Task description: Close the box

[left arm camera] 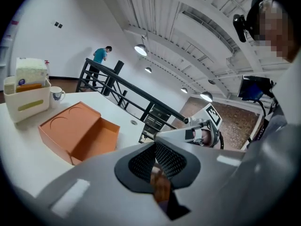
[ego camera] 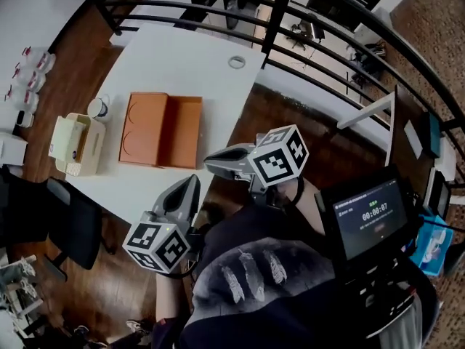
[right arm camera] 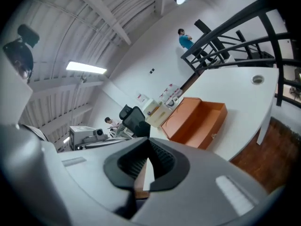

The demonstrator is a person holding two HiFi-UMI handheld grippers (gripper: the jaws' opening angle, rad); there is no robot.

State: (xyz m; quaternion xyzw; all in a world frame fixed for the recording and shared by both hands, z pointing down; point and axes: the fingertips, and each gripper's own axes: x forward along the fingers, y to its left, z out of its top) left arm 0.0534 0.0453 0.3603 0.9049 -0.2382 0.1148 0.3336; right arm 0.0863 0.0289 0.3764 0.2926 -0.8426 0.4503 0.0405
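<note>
Orange box (ego camera: 161, 130), open on the white surface (ego camera: 196, 64), probably light, stiff card, best taken at the lid's free edge; left claw (ego camera: 190, 183) and right claw (ego camera: 212, 163) closed, empty, apart from it.

Left hand-held gripper (left arm camera: 154, 149) fills lower frame. Grey body, dark ribbed pads pressed together, thin sliver of brown floor showing between, nothing gripped. Beyond it, white tabletop (left arm camera: 28, 145) carries orange box (left arm camera: 77, 132): open, lid flat beside tray, two curved grooves in lid. Cream caddy (left arm camera: 26, 102) at left edge, white mug (left arm camera: 57, 94) just beside it. Black railing (left arm camera: 124, 97) behind tabletop. Right hand-held gripper (left arm camera: 164, 134) with marker cube at mid-right, tip toward box, apart from it.
</note>
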